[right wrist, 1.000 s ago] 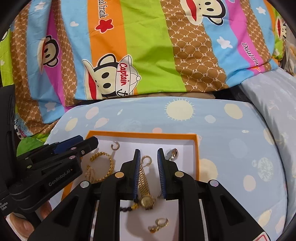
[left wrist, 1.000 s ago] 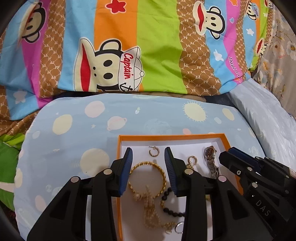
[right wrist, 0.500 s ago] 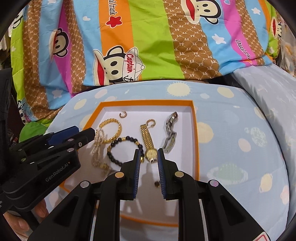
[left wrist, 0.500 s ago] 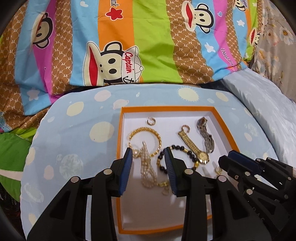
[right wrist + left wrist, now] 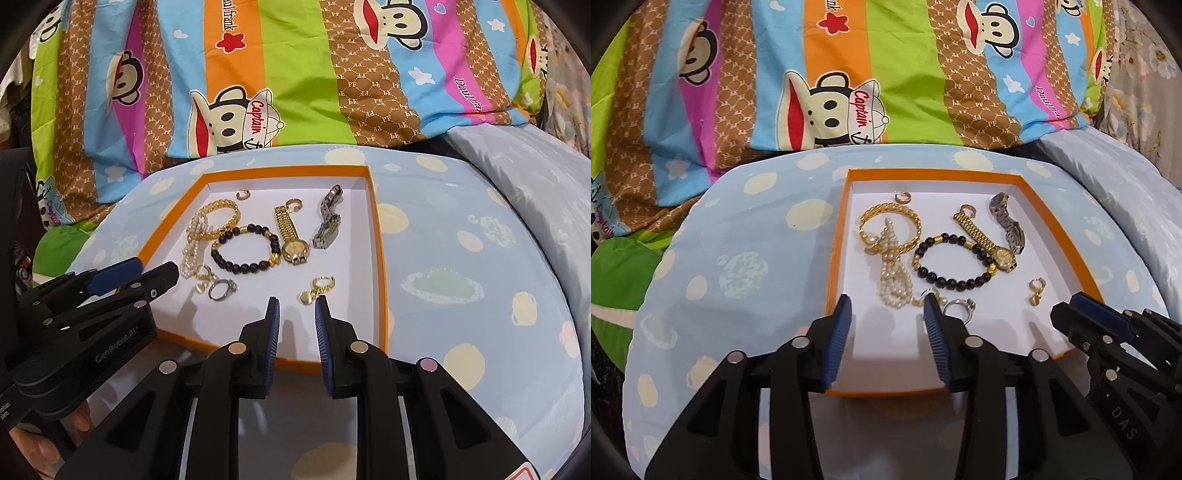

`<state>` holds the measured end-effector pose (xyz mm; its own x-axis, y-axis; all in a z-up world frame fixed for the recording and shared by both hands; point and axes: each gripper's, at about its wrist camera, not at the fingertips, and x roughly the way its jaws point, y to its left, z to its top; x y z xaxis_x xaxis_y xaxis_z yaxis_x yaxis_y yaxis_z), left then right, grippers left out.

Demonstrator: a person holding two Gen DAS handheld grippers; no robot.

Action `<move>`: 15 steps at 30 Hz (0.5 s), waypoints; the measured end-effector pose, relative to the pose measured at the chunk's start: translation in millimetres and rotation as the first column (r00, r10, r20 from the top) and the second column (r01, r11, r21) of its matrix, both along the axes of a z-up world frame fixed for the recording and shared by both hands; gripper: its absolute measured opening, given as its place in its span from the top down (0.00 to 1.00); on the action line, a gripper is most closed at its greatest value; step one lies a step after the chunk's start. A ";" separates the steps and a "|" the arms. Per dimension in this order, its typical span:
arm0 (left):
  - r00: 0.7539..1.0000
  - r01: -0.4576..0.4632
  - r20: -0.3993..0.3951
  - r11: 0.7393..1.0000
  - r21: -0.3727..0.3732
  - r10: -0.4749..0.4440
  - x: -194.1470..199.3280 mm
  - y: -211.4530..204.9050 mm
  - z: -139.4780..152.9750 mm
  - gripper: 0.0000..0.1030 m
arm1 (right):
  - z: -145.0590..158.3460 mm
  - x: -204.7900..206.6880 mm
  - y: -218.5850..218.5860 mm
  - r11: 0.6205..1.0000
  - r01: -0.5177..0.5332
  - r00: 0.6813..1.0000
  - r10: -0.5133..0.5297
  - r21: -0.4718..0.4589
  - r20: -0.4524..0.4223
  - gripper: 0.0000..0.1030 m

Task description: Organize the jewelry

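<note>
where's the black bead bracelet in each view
Left wrist: black bead bracelet lies mid-box, above and right of the left tool.
Right wrist: it lies left of centre in the box, above the right tool.
Shared landmark: the gold watch touching its right side.
</note>
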<state>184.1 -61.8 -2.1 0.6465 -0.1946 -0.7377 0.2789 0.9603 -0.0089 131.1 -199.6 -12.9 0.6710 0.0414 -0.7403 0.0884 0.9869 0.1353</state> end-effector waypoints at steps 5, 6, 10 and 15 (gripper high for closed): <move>1.000 -0.003 0.021 1.000 -0.018 0.004 -15.7 7.7 -2.4 0.57 | 1.2 -12.4 2.8 1.000 0.006 0.999 -0.005 -0.023 0.037 0.77; 1.000 -0.004 0.029 1.000 -0.018 0.005 -18.0 8.0 -2.3 0.57 | 1.2 -14.4 3.1 1.000 0.008 0.999 -0.007 -0.020 0.043 0.77; 0.997 -0.009 0.075 1.000 -0.010 0.010 -28.5 7.2 -0.3 0.54 | 3.2 -22.7 8.0 1.000 0.007 0.997 -0.005 -0.028 0.073 0.76; 0.995 -0.014 0.100 0.999 -0.044 0.018 -35.6 10.2 3.2 0.50 | 7.6 -32.7 15.4 0.999 0.003 0.994 0.001 -0.039 0.110 0.76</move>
<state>148.5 -51.5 1.1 0.7204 -0.2140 -0.6597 0.2650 0.9640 -0.0233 98.4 -184.2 -5.3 0.7486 0.0136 -0.6629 0.0758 0.9915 0.1061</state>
